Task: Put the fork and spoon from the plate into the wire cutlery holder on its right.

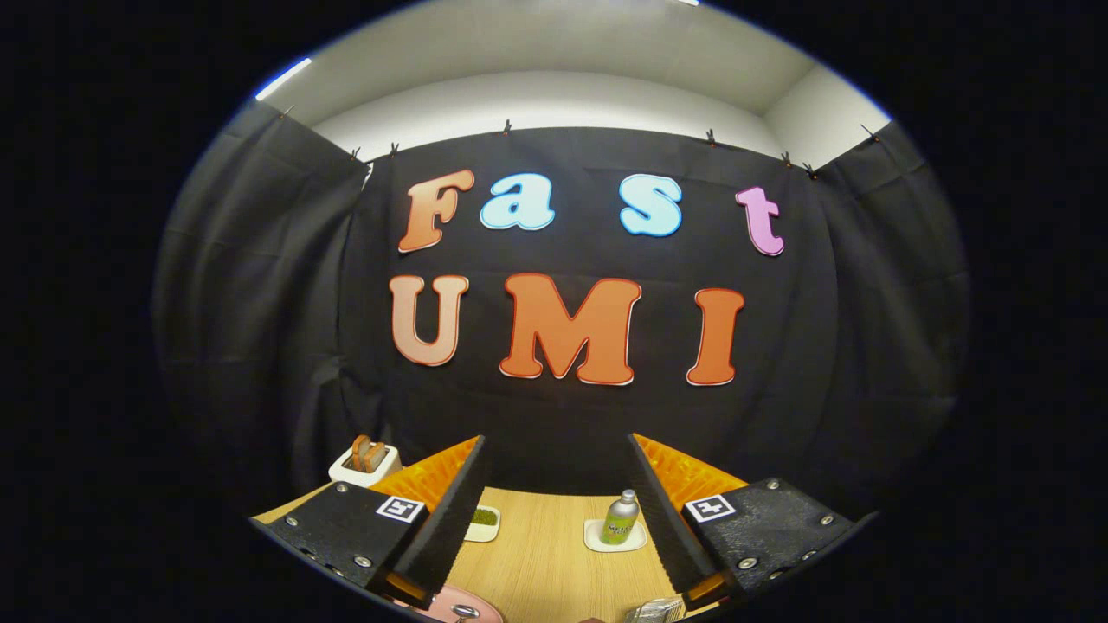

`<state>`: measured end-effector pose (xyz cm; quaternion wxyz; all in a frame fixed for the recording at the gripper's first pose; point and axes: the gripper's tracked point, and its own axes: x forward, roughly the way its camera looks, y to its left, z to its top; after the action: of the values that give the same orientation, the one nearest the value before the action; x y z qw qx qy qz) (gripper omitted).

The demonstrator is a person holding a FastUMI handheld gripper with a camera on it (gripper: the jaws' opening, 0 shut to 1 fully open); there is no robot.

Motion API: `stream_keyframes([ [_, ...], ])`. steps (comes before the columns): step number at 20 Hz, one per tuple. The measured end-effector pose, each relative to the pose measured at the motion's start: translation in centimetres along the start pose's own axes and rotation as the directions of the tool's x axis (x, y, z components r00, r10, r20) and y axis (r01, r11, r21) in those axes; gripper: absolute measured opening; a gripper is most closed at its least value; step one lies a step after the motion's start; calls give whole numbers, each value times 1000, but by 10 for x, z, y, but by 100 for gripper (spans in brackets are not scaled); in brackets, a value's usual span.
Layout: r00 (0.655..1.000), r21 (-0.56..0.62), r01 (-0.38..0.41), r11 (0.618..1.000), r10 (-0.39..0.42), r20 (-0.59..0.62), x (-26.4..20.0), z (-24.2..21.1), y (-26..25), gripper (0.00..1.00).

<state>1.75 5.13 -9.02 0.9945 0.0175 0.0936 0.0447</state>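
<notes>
A wooden desk [545,554] is seen beyond the hand-held gripper [554,484], whose fingers are spread wide with nothing between them. The pink plate [450,608] is glimpsed beneath the left finger, the wire cutlery holder [655,611] beneath the right. A small bottle [620,517] is stood upright on a pad between the fingers.

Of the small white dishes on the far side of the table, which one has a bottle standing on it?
The dish beside the right finger of the open hand-held gripper holds the upright bottle. The dish by the left finger holds something green and flat.
</notes>
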Motion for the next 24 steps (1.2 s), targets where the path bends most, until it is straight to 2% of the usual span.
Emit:
stream_keyframes([
  [6, 992, -28, -40, 999, 36, -121, 1, -56, 33, 94],
  [9, 967, -32, -66, 997, 56, -247, -1, -107, 49, 94],
  [11, 922, -19, -87, 996, 74, -381, -7, -152, 62, 94],
  [15, 798, 20, -141, 990, 125, -589, -27, -235, 92, 92],
  [17, 746, 8, -147, 989, 116, -655, -36, -265, 99, 92],
  [21, 616, 52, -164, 985, 144, -775, -69, -322, 119, 92],
  [24, 533, 69, -162, 984, 147, -833, -86, -352, 130, 91],
])
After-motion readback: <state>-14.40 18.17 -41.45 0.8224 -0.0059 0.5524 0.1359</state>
